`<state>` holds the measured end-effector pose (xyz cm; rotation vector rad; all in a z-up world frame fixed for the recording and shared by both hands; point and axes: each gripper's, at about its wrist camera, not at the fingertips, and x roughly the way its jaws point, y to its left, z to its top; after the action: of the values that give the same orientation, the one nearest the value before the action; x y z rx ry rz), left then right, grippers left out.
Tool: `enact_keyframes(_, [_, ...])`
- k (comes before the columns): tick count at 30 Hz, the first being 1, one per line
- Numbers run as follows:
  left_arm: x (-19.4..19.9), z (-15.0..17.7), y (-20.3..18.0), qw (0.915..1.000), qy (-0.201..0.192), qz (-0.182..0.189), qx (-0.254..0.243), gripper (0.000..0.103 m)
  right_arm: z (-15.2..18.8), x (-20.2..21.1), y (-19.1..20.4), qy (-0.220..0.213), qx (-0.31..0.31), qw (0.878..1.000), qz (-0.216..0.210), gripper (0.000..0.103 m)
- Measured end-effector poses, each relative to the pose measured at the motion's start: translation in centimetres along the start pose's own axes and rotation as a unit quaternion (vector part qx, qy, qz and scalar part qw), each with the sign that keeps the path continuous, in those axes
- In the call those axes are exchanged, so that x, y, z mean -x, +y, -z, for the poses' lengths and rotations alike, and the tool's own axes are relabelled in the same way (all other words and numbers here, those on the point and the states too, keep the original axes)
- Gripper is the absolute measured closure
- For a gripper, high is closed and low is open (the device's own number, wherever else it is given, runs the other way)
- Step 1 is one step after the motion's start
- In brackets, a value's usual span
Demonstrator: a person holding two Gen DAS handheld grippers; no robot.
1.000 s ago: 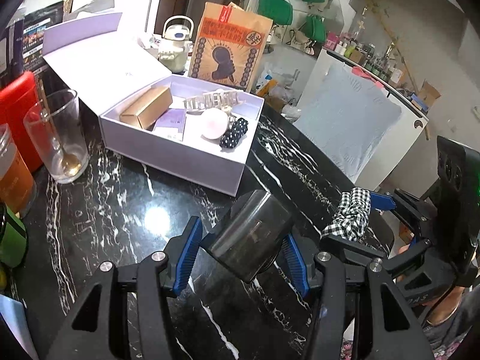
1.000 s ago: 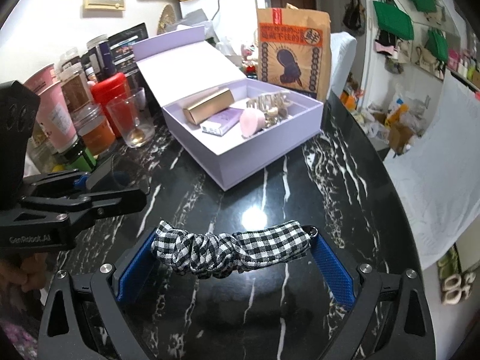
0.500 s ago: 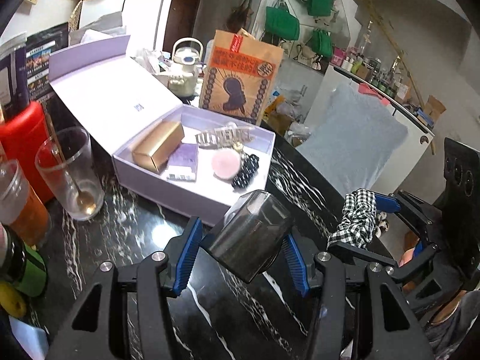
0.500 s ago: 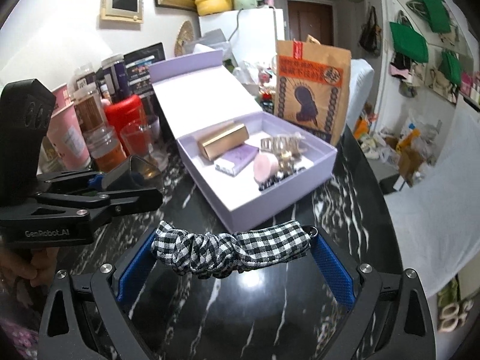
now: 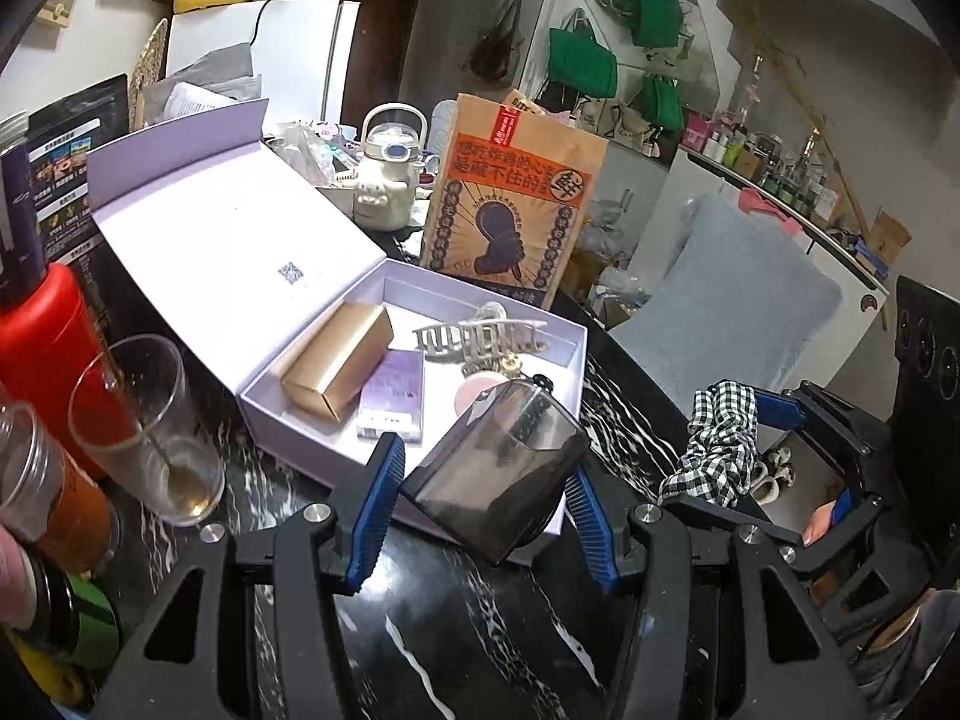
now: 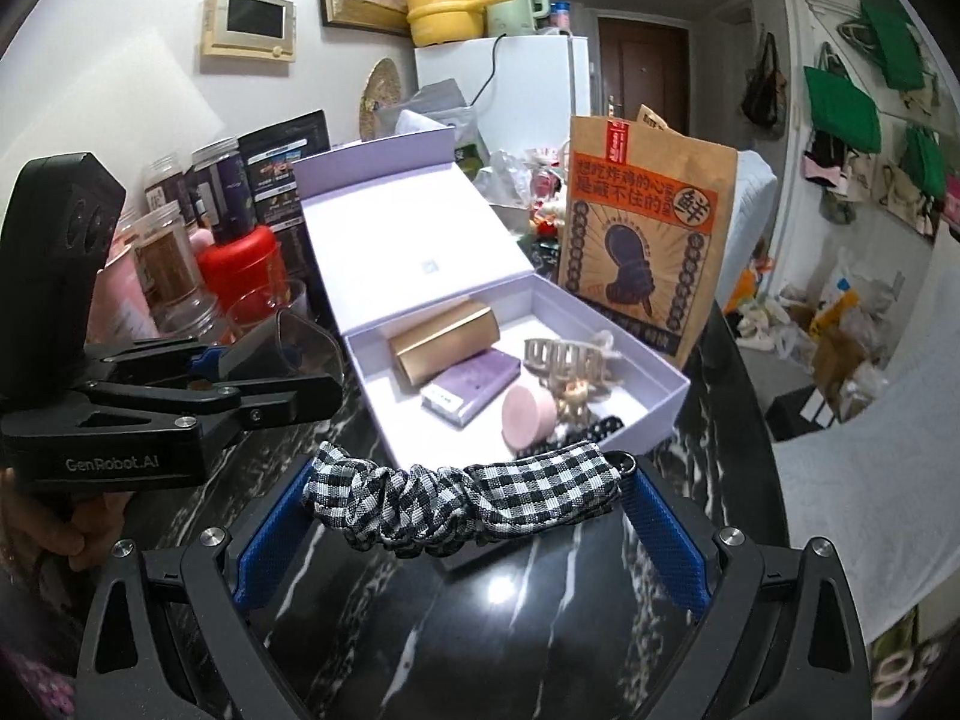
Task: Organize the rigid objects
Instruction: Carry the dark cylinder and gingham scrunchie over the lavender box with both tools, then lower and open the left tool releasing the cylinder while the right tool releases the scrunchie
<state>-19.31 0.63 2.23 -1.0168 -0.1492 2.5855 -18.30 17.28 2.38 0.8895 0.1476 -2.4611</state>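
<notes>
Fingers of the left gripper (image 5: 483, 504) are grasping a smoky plastic case (image 5: 498, 474) above the lavender box's (image 5: 336, 468) near wall; the right gripper (image 6: 468, 516) is stretching a checked scrunchie (image 6: 462, 504). Advisable: clearing that wall before lowering into bare floor.

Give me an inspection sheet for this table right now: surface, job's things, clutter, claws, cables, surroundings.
Surface: black marble table, glossy.
Job's things: open lilac box holding a gold box, purple box, pink puff and hair clip.
Clutter: drinking glass, red canister, jars, paper bag.
Claws: left claw shut on a smoky plastic case; right claw stretching a checked scrunchie.
Cables: one cord on the fridge.
Surroundings: green bags on the wall.
</notes>
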Motion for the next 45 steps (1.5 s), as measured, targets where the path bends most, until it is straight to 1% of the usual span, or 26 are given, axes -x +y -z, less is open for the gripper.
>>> enact_keyframes(13, [-3.6,-3.2,2.1,0.9999,0.002,-0.005,0.010,0.050,-3.8,-3.2,-2.7,-0.007,0.004,1.000,0.011,0.004])
enact_keyframes(16, [-4.4,-4.1,2.1,1.0000,0.000,0.007,0.002,0.050,-4.5,-4.0,-3.2,-0.009,0.007,1.000,0.012,0.004])
enact_keyframes(22, [-6.0,-5.6,2.0,0.9999,0.001,0.004,-0.011,0.050,-5.5,-5.9,-4.7,-0.002,0.002,1.000,0.010,0.004])
enact_keyframes(27, [-7.9,-6.1,2.2,0.9996,-0.001,-0.025,-0.015,0.050,-5.5,-8.1,-5.8,0.015,-0.001,1.000,0.022,0.004])
enact_keyframes(32, [-10.1,-5.9,2.9,0.9993,0.015,-0.030,-0.016,0.050,-5.1,-9.8,-6.8,0.030,-0.010,0.999,0.021,0.004])
enact_keyframes(36, [-11.3,-5.6,3.2,0.9975,0.015,-0.064,-0.026,0.050,-4.8,-10.9,-7.0,0.039,-0.008,0.999,0.029,0.004])
enact_keyframes(40, [-12.3,-5.3,4.0,0.9977,0.025,-0.062,-0.016,0.050,-4.4,-11.8,-7.0,0.047,-0.008,0.999,0.024,0.004])
enact_keyframes(45, [-13.7,-4.6,4.6,0.9957,0.039,-0.082,-0.019,0.050,-4.3,-13.0,-6.5,0.059,0.000,0.998,0.025,0.004])
